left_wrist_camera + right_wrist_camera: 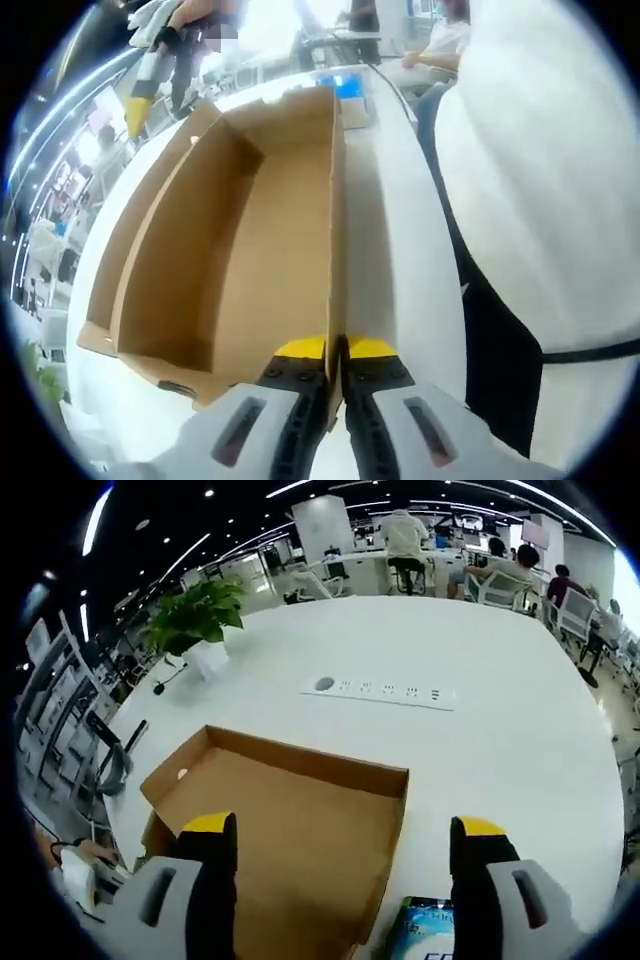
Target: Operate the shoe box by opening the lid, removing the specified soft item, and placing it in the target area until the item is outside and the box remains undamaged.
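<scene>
No brand or label can be read on the cardboard; the only print shows on a blue and white packet (428, 935) at the bottom of the right gripper view, and its letters are cut off and too small to make out.

In the left gripper view the left gripper (337, 352) has its yellow-tipped fingers (300, 348) clenched on the upright side wall of the open shoe box (250, 250), one finger on each face of the cardboard with the wall edge running up between them. The box is plain brown, its inside bare as far as the view reaches, and it rests on the white counter (395, 250). At the far end of the box sits a small blue item (350, 90), too blurred to identify. The other gripper shows at the upper left, its yellow tip (138, 110) hanging above the counter just beyond the box's far corner. A person's white garment (545, 180) covers the right side.

In the right gripper view the right gripper (345, 830) is released, its fingers (210, 825) spread wide and grasping nothing, held above the box (290, 820). The packet lies on the counter just beside the box's near corner, outside it. Farther off on the counter lie a white power strip (385, 691) and a potted plant (200, 620).
</scene>
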